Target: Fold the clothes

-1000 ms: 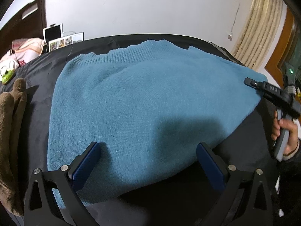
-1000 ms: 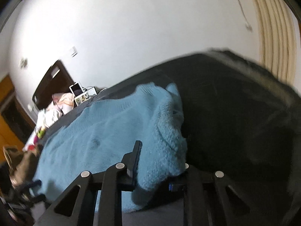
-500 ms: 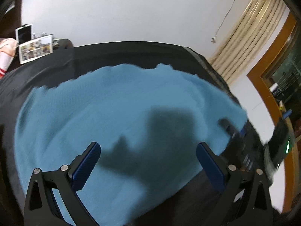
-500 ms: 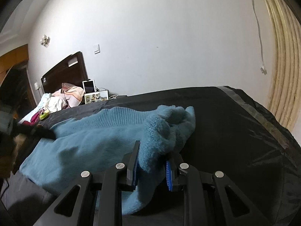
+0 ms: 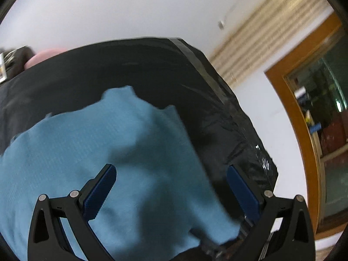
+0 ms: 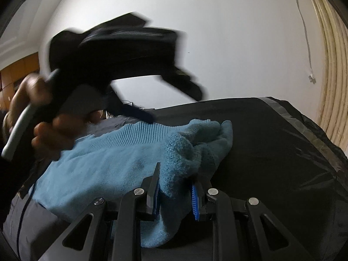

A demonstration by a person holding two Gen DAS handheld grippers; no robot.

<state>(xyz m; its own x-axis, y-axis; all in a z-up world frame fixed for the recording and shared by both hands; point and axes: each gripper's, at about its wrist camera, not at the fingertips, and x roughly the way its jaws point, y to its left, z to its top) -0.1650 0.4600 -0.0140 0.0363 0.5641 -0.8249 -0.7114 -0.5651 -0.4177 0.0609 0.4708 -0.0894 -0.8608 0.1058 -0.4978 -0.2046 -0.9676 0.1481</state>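
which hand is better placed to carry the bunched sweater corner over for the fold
Right. The right hand-held gripper is clamped on the bunched corner of the blue sweater. The left hand-held gripper is open, holding nothing, above the sweater.

Fuzzy blue knit sweater (image 6: 113,163) spread flat across the lower left of the frame, ribbed hem upward, its right edge bunched at centre

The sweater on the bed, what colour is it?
The sweater is light blue; the right wrist view shows it best.
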